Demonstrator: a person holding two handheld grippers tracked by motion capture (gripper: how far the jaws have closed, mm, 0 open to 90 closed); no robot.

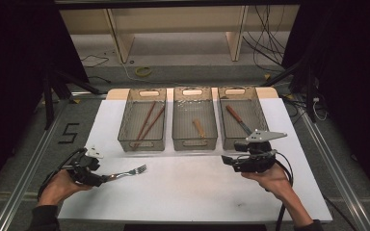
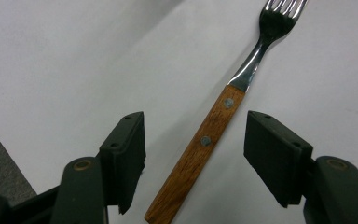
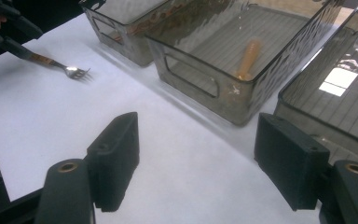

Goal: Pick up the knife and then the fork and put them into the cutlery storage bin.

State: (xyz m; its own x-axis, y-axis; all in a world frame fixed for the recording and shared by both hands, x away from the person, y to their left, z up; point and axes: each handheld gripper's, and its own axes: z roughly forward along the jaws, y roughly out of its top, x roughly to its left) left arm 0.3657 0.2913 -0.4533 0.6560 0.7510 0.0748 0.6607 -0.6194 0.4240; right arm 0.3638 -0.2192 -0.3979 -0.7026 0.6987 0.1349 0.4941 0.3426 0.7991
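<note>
Straddling the fork (image 2: pixel 214 140) handle at lower left, the left gripper (image 1: pixel 96 175) has spread jaws, no pinch yet; right gripper (image 1: pixel 231 161) gapes empty; binning remains.

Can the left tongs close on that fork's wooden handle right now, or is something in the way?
Probably yes. The fork lies flat on the white table, its handle already between the open left tongs, with nothing else near it. The pads don't press on it yet.

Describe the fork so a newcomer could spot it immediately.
On the white table sheet, look in front of the three clear bins, at the near left. The fork lies there between the left hand-held gripper jaws: wooden riveted handle, metal tines, outside every bin.
</note>
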